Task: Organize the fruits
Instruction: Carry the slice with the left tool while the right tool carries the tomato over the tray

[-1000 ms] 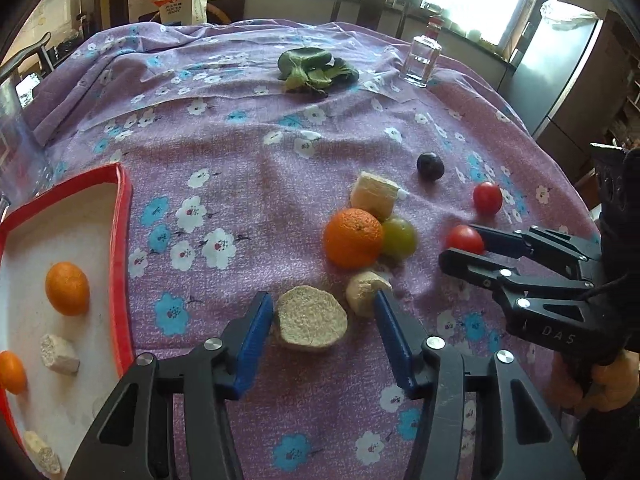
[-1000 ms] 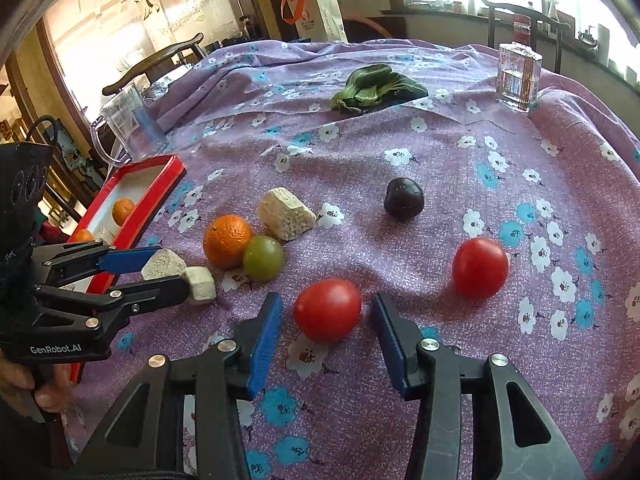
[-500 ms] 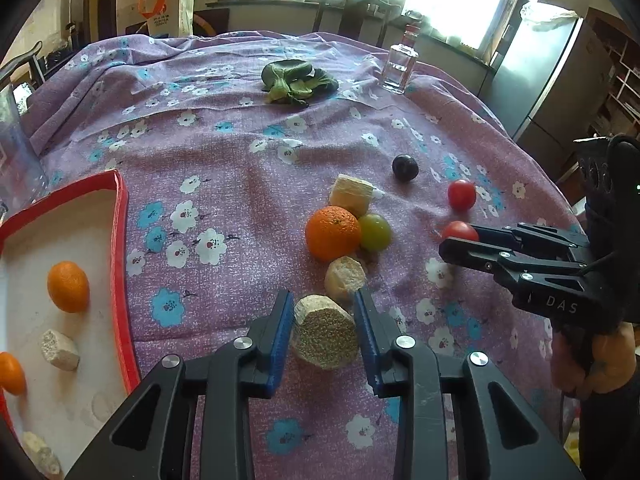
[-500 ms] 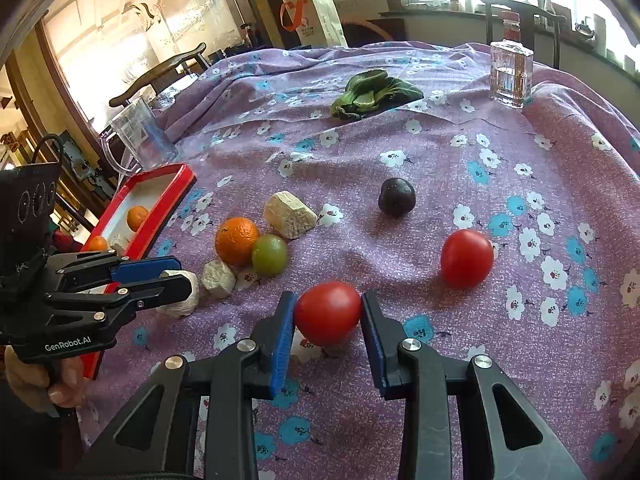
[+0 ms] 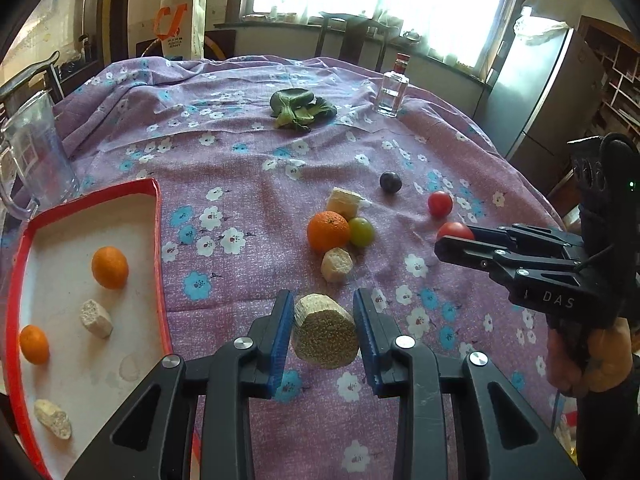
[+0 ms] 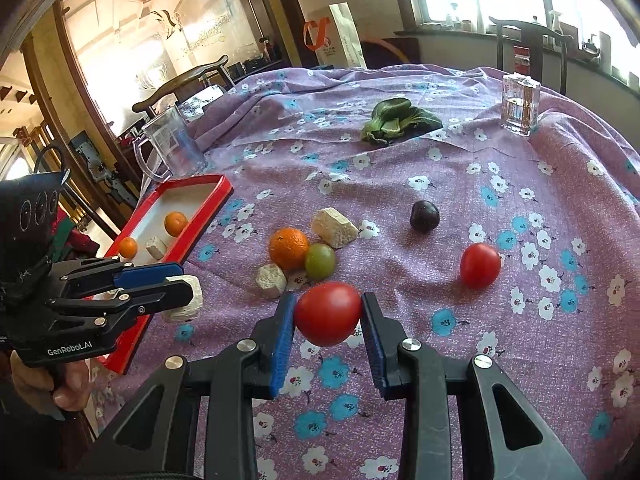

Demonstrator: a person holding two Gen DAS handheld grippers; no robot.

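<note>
Left wrist view: a second ago the left gripper (image 5: 324, 330) stood wide around a pale porous chunk (image 5: 325, 336) lying on the purple flowered cloth (image 5: 240, 200); now its blue pads press both sides of that chunk, which has come up off the cloth and casts a shadow beneath. Beyond the jaws lie one more pale chunk (image 5: 337, 265), one orange (image 5: 328, 231), one green fruit (image 5: 362, 232) and one pale wedge (image 5: 343, 202), bunched together; farther off, right of the jaws, sit one dark plum (image 5: 390, 182) and one red tomato (image 5: 440, 203). Left of the jaws the red-rimmed tray (image 5: 158, 240) holds two small oranges (image 5: 110, 267) and three pale pieces (image 5: 95, 318). Far beyond are one bunch of greens (image 5: 302, 109), one glass bottle (image 5: 392, 94) and one clear jug (image 5: 34, 160).

Right wrist view: the right gripper (image 6: 327, 320), open around a held tomato (image 6: 328, 313) a second ago, is now closed on it, pads touching both flanks, and the fruit has risen clear of the cloth. The other tomato (image 6: 480, 265) rests to the right beyond the jaws, the plum (image 6: 425, 216) farther on. Left of the jaws, the left gripper (image 6: 186, 292) carries its chunk just beside the tray's near edge.
</note>
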